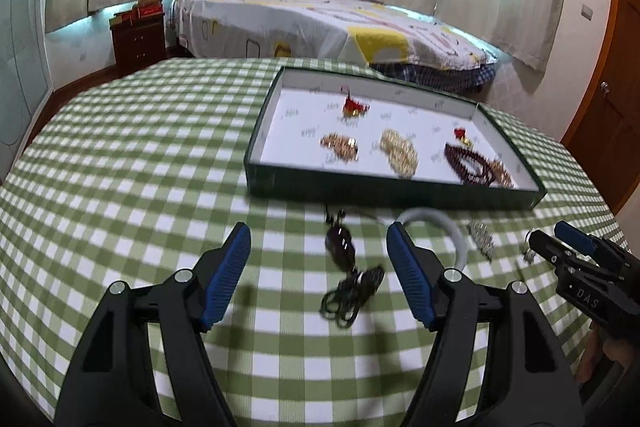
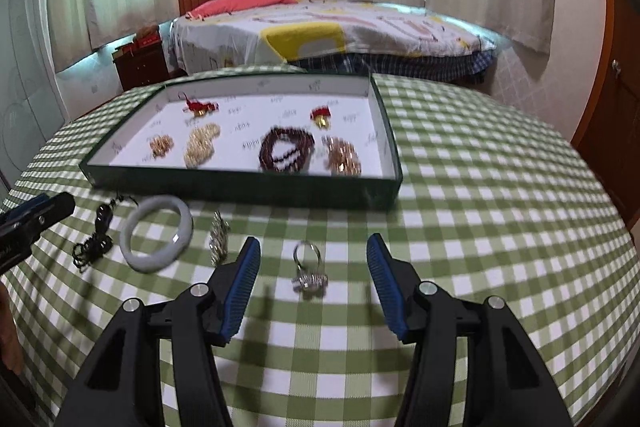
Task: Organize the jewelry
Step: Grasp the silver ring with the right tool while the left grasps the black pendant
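Note:
A black pendant on a coiled cord point(image 1: 340, 247) lies on the checked cloth between the spread fingers of my left gripper point(image 1: 317, 237), which stands open just above it, touching nothing. A silver ring point(image 2: 308, 267) lies between the fingers of my right gripper point(image 2: 313, 247), also open and empty. A pale bangle point(image 2: 156, 233) and a small silver piece point(image 2: 219, 235) lie between the two. Behind them a dark green tray point(image 2: 240, 183) holds beads, gold chains and red charms. Each gripper shows in the other's view: right gripper point(image 1: 550, 233), left gripper point(image 2: 56, 203).
The round table point(image 1: 120, 155) wears a green and white checked cloth. A bed point(image 1: 320, 19) stands beyond its far edge, with a dark nightstand point(image 1: 138, 43) on the left and a wooden door point(image 1: 612, 87) on the right. A hand point(image 1: 600, 355) holds the right gripper.

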### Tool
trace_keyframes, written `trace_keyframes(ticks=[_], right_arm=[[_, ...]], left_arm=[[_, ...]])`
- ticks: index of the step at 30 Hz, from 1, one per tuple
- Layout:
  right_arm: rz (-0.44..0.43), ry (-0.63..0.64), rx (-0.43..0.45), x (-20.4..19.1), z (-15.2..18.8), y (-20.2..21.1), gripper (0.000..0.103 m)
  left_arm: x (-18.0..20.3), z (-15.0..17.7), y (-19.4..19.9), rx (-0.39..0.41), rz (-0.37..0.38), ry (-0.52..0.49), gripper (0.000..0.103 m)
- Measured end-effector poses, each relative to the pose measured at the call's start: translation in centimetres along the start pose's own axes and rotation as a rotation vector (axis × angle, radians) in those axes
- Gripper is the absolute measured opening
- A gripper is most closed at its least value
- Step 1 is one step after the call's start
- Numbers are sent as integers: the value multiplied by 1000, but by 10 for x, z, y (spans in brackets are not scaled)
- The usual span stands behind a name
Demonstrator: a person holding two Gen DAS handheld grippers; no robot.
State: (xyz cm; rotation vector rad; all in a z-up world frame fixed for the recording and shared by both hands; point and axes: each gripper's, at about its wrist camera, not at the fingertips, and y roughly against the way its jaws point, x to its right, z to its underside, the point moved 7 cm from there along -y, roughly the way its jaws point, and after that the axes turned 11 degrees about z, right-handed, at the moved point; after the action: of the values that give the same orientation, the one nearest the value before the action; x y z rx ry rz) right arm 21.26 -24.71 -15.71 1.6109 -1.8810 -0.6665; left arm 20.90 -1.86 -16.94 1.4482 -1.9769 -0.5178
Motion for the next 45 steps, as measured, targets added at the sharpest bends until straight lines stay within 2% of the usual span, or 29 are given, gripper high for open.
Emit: trace_keyframes(ticks=[9,15,19,27,29,32,42,45], right_arm=[[7,-6,-80,2,7,-19,55],[-4,3,-91,-1,11,-19,40],[-21,-5,-89,-2,13,-16,21],[-45,-16,-87,-3,18,-9,21],[-49,-17,-85,-3,18,-8,21],[-54,-17,-84,-2,19,-8,21],[-60,-20,-83,-2,18,-8,21],[-58,-19,-83,-2,18,-9,21]], left_arm=[[-5,11,-7,-32,1,24,69],[0,10,-11,-40,4,17,69],[5,12,-13,-46,11,7,69],[10,16,-18,-65,24,3,65],[10,17,-20,-78,29,4,57],[12,21,-25,-101,37,5,50],[21,29,-29,-126,51,-23,47],[19,25,-31,-127,63,-3,47]])
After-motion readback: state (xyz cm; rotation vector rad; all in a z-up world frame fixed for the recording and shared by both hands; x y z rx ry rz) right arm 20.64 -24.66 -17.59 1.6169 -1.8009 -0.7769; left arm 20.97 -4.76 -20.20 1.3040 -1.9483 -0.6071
